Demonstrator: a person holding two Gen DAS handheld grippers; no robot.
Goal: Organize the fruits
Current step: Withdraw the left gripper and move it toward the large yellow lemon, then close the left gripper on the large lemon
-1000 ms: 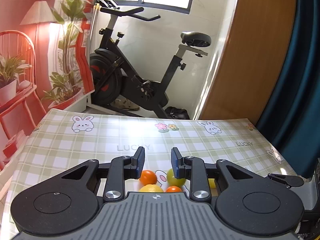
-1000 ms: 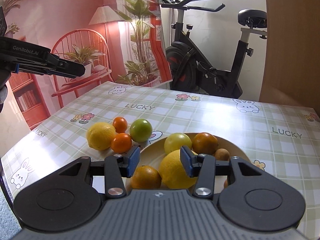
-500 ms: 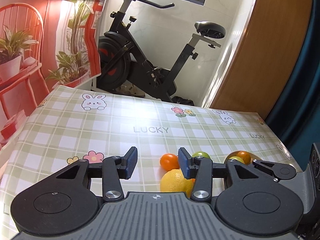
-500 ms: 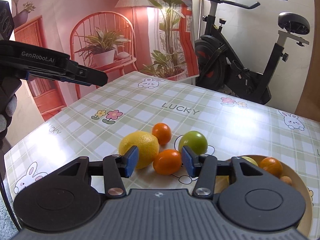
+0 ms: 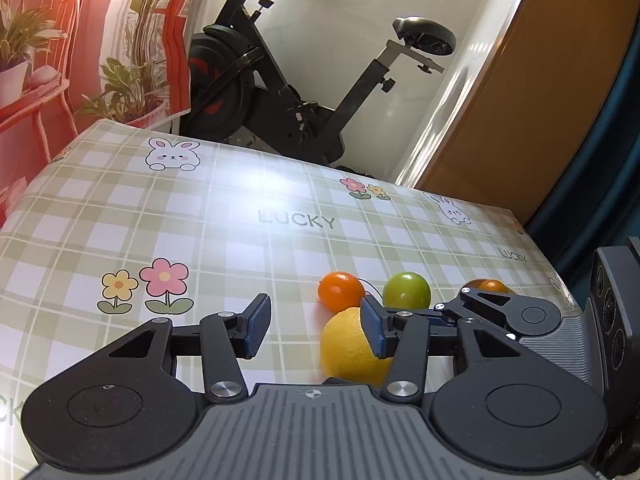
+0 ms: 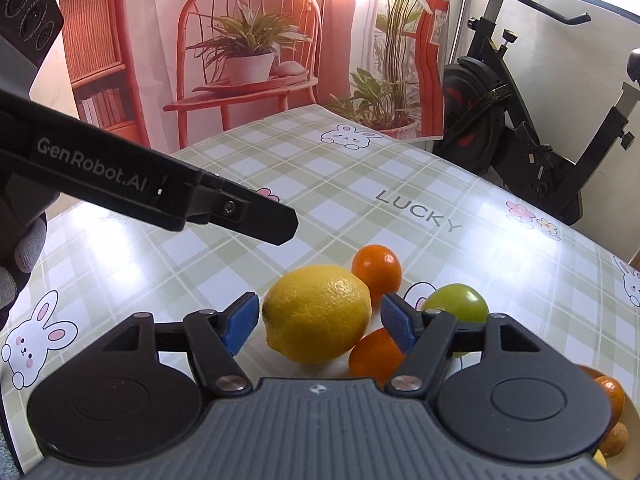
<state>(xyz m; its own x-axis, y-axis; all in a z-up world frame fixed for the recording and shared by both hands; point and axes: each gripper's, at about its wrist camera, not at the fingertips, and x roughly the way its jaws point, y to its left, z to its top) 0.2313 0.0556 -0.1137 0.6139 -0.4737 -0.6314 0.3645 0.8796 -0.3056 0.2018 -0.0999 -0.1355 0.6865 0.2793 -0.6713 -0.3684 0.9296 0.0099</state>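
Observation:
A yellow lemon (image 6: 318, 312) lies on the checked tablecloth between the open jaws of my right gripper (image 6: 320, 322), untouched by the pads. Two oranges (image 6: 377, 267) (image 6: 374, 354) and a green fruit (image 6: 458, 302) lie just right of it. A bowl (image 6: 630, 420) with more fruit shows at the lower right edge. My left gripper (image 5: 314, 330) is open and empty above the cloth; the lemon (image 5: 348, 348) sits behind its right finger, with an orange (image 5: 340, 290) and the green fruit (image 5: 406, 290) beyond. The right gripper's body (image 5: 516, 316) shows at its right.
The green checked tablecloth (image 5: 200, 216) covers the table. An exercise bike (image 5: 288, 92) stands behind the far edge, a printed backdrop (image 6: 248, 52) at the left. The left gripper's arm (image 6: 152, 188) hangs over the table left of the fruit.
My right gripper swung left from the bowl to the loose fruit and now frames the lemon. My left gripper moved left and lower, with its jaws opened wider.

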